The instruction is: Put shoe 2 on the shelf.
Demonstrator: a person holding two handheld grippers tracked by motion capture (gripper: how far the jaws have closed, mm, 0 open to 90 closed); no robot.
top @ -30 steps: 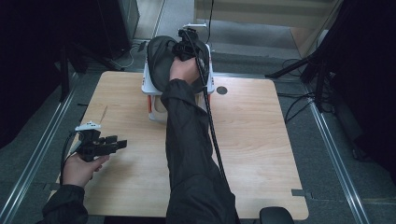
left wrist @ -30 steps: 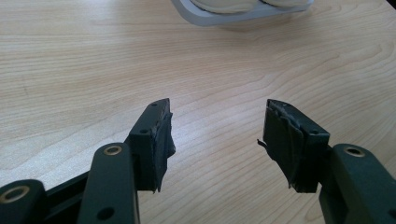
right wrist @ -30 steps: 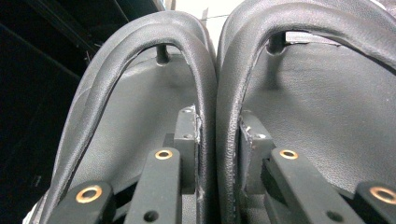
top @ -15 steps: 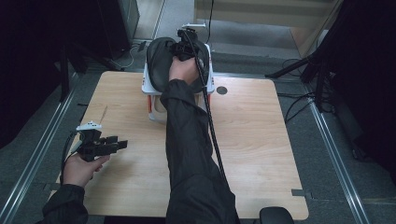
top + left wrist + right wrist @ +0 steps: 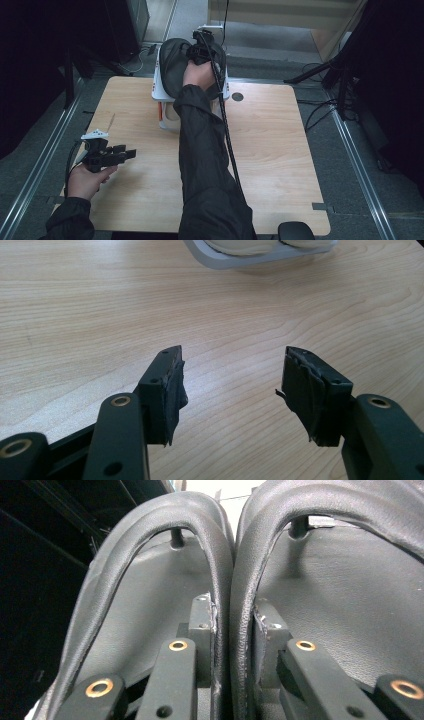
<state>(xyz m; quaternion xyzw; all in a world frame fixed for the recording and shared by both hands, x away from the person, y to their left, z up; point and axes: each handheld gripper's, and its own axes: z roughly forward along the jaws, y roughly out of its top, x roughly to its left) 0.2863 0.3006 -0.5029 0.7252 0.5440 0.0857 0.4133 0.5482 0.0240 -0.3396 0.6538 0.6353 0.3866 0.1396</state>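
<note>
Two at once: pinching both side-by-side straps of the black, smooth, leathery flip-flop sandals (image 5: 172, 70) with the right gripper (image 5: 234, 610), jaws just closing tighter. Probably getting ready for lifting the pair off the white plastic shoe rack (image 5: 159, 95) at twelve o'clock on the pale wooden table (image 5: 280, 150). Holding the left gripper (image 5: 235, 357) spread and empty at eight o'clock.

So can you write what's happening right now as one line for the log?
right claw: shut on flip-flop straps, just been closing | flip-flops: on white rack | left claw: open, empty, over table
</note>
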